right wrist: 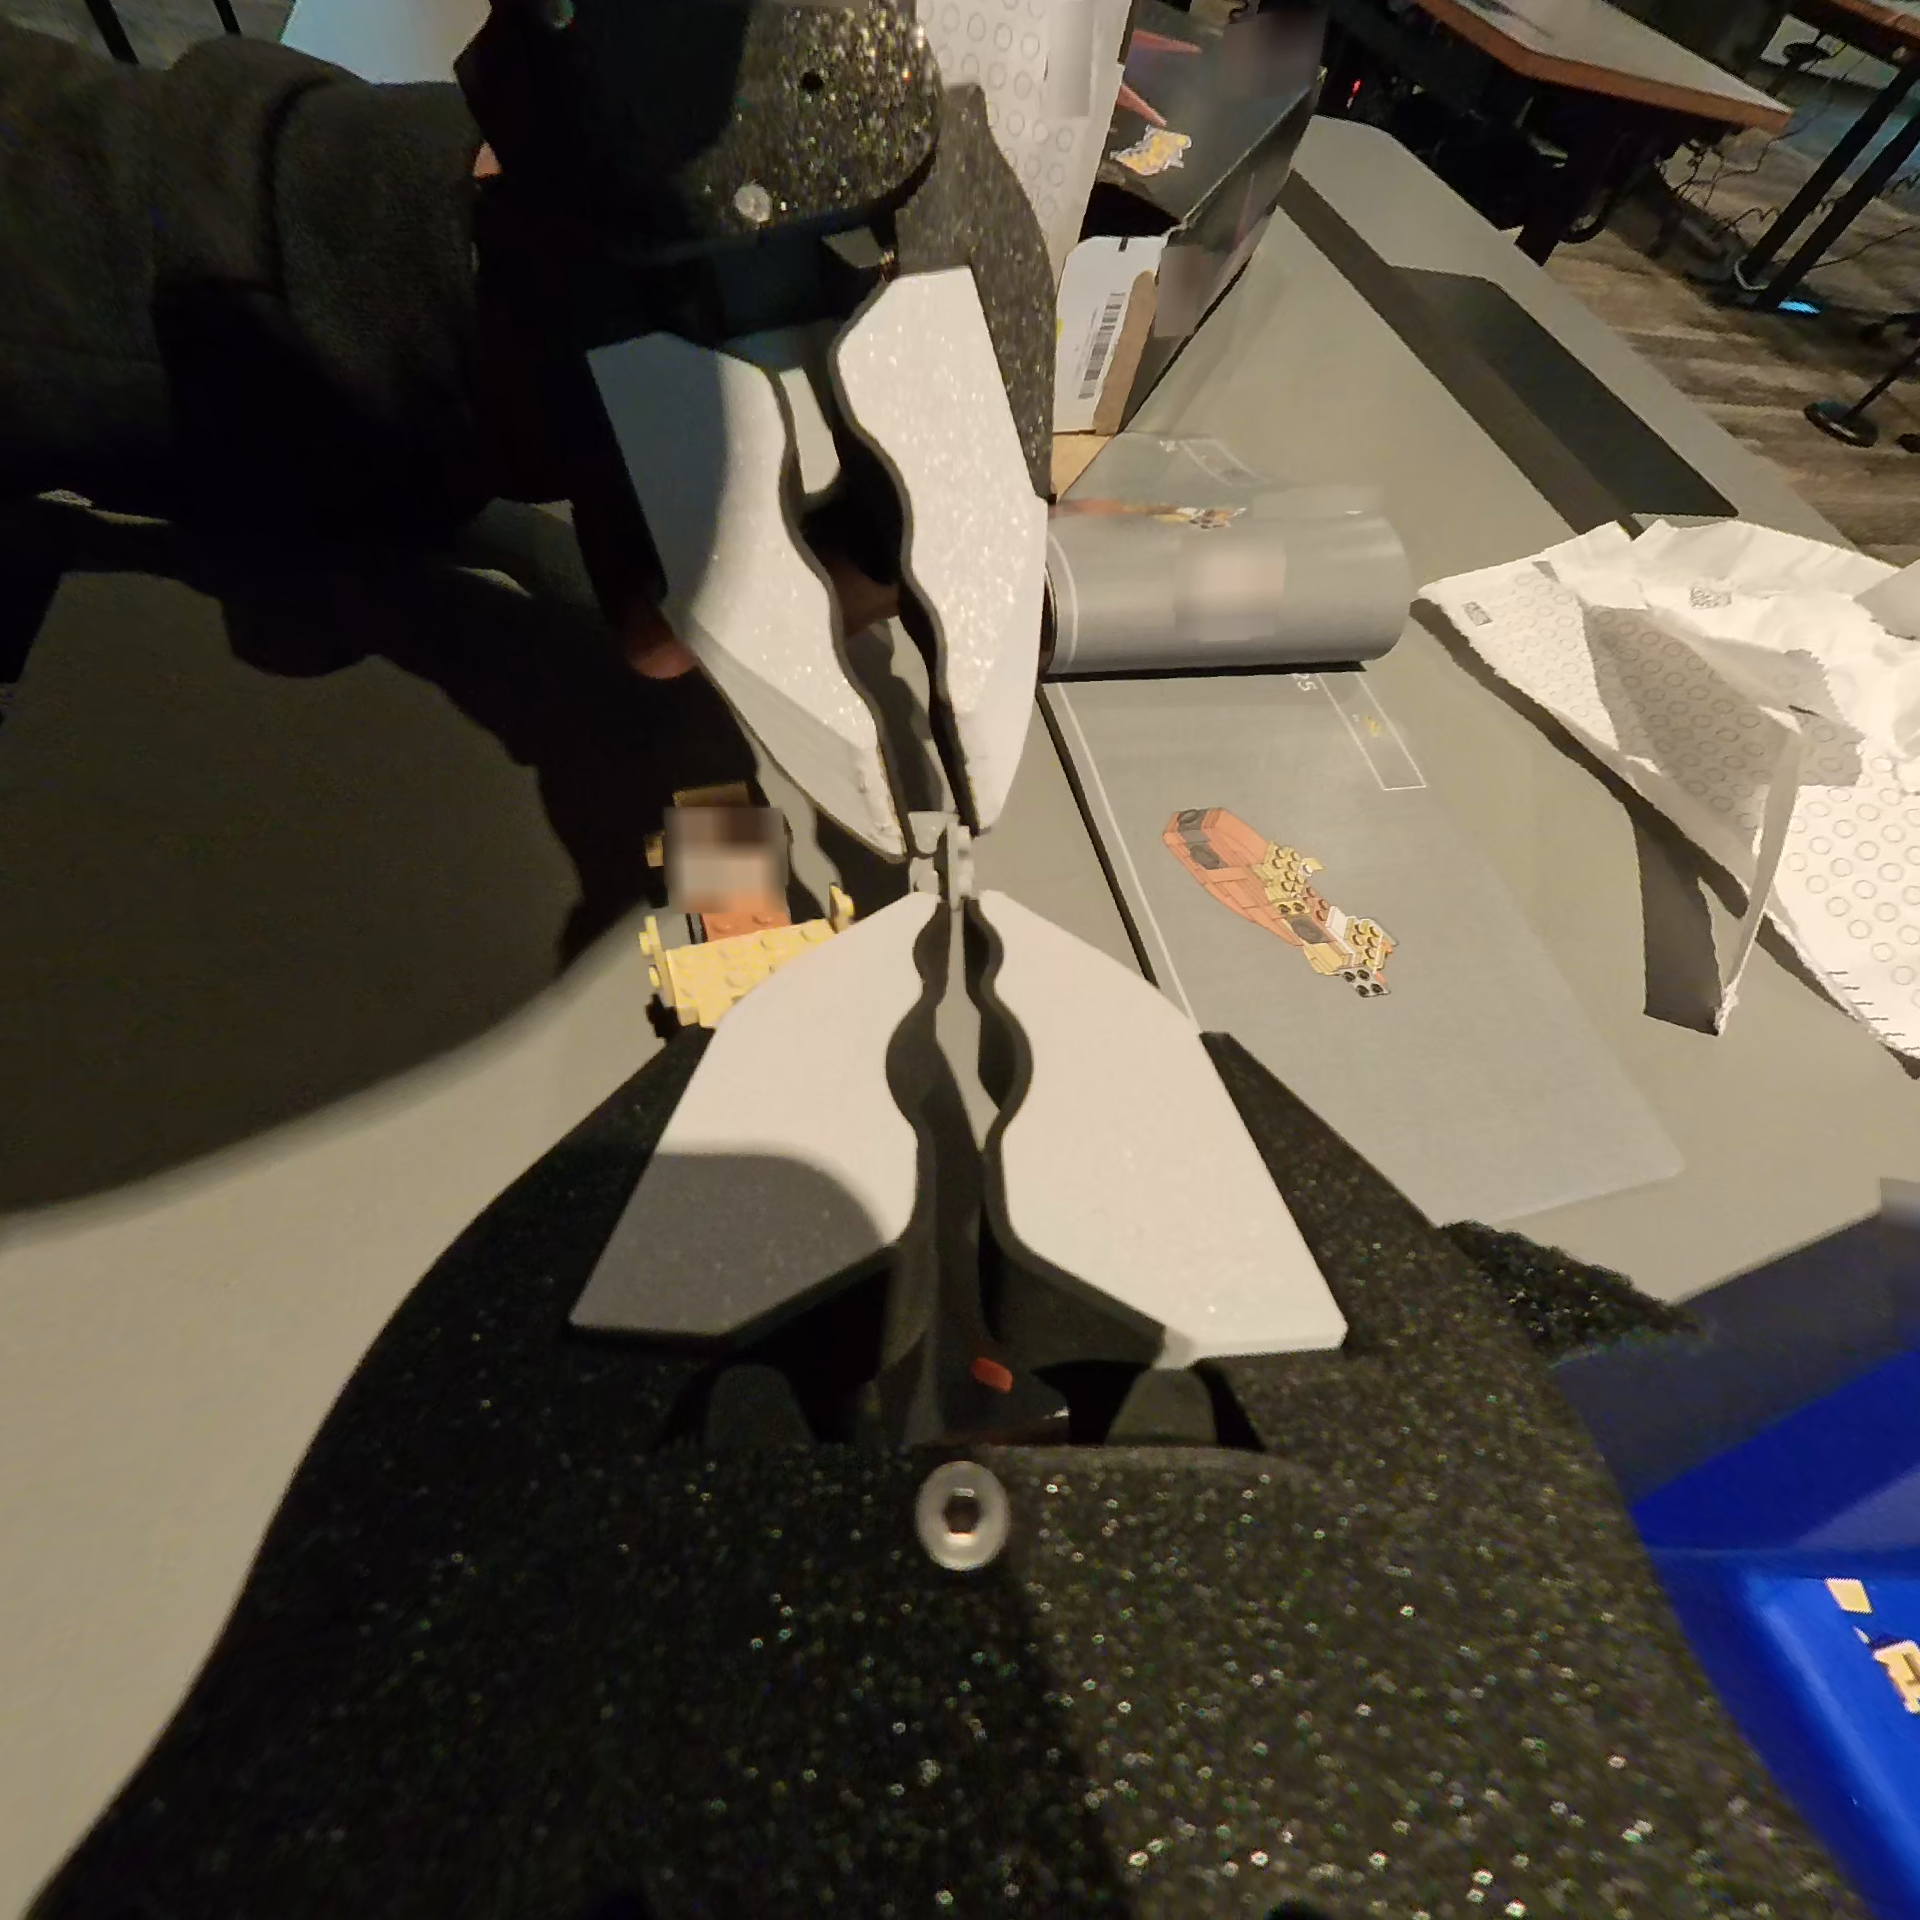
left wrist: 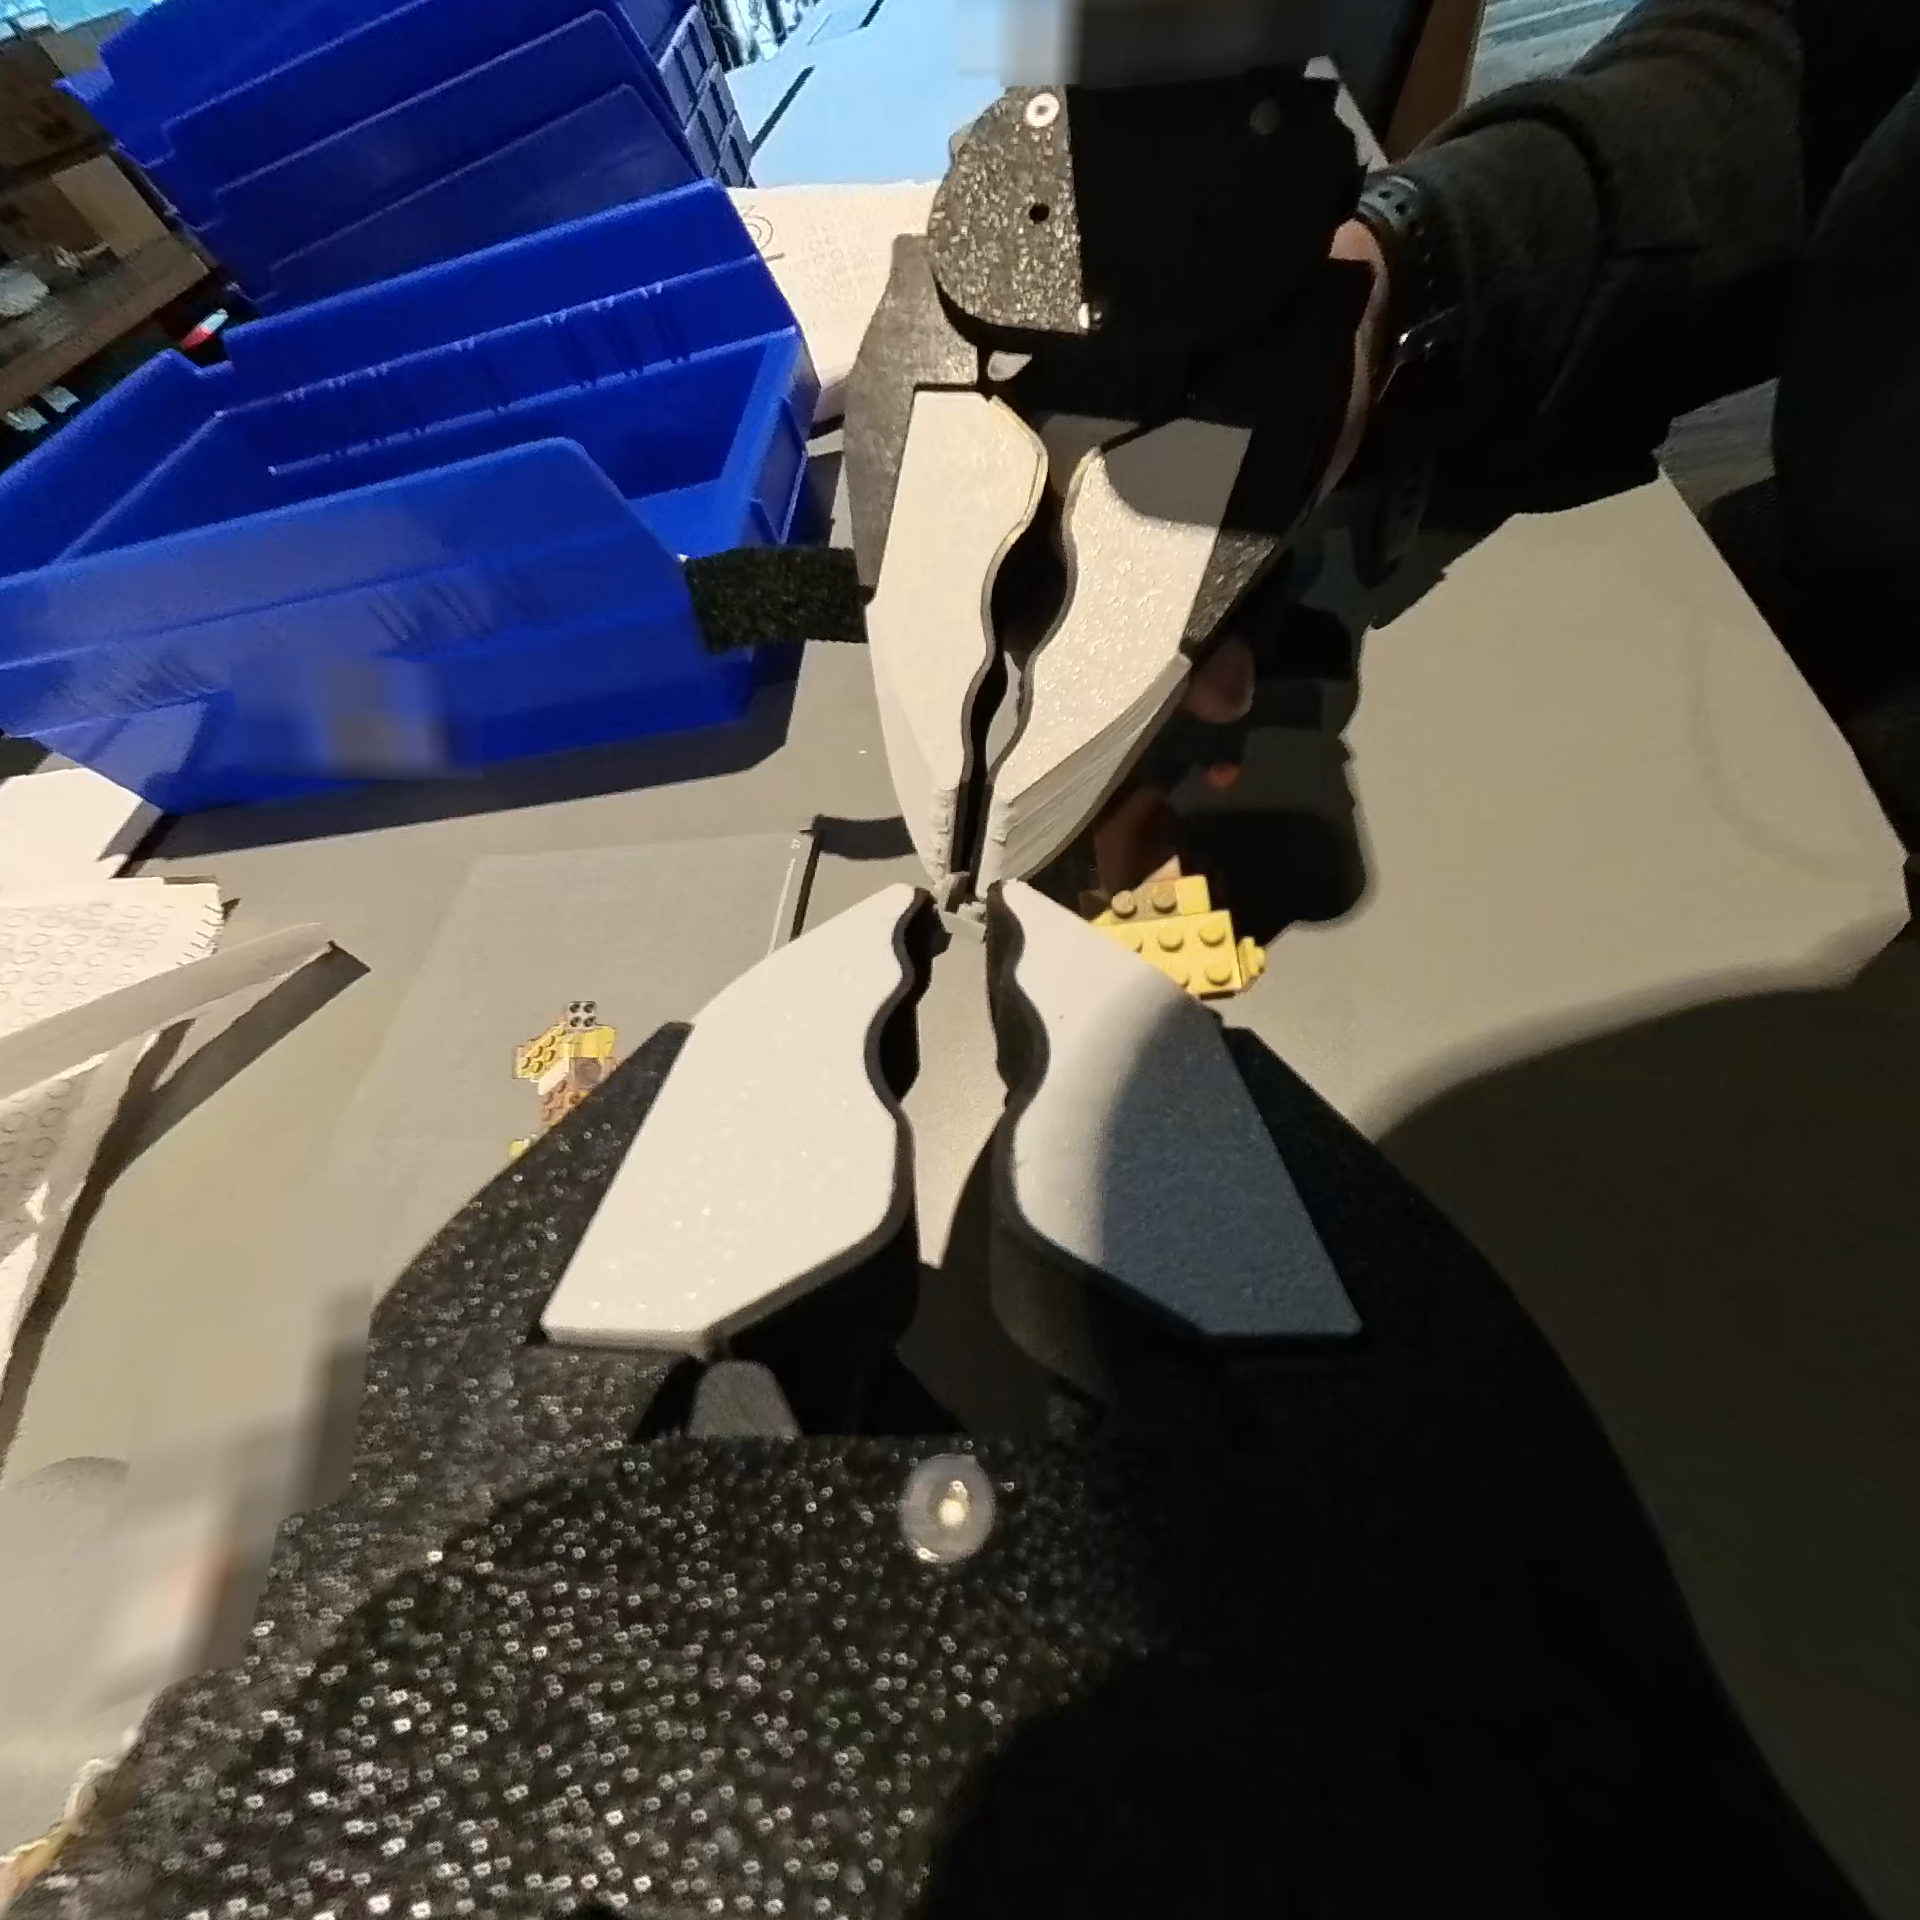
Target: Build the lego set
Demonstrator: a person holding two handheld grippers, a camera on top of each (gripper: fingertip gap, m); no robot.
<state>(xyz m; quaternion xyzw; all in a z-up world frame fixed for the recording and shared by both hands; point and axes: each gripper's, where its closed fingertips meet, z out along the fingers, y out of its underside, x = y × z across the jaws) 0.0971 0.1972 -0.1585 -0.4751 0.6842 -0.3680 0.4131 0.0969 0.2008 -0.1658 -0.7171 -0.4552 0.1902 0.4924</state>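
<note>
My left gripper [left wrist: 956,912] and my right gripper [right wrist: 954,916] meet tip to tip above the table. Both are shut on one small grey lego piece [right wrist: 948,854], which is also visible in the left wrist view [left wrist: 964,902]. The right gripper [left wrist: 964,868] comes down from the top of the left wrist view. The left gripper [right wrist: 935,816] comes down from the top of the right wrist view. A partly built tan and yellow lego model [right wrist: 727,961] sits on the grey table just behind the tips. It also shows in the left wrist view [left wrist: 1184,935].
Blue divided bins [left wrist: 416,499] stand on the left, one corner near my right hand [right wrist: 1787,1507]. An open instruction booklet [right wrist: 1351,1039] lies flat beside the model. Crumpled white paper bags [right wrist: 1714,727] lie beyond it. A cardboard box [right wrist: 1101,343] stands behind. My left and right fingertips are right by each other.
</note>
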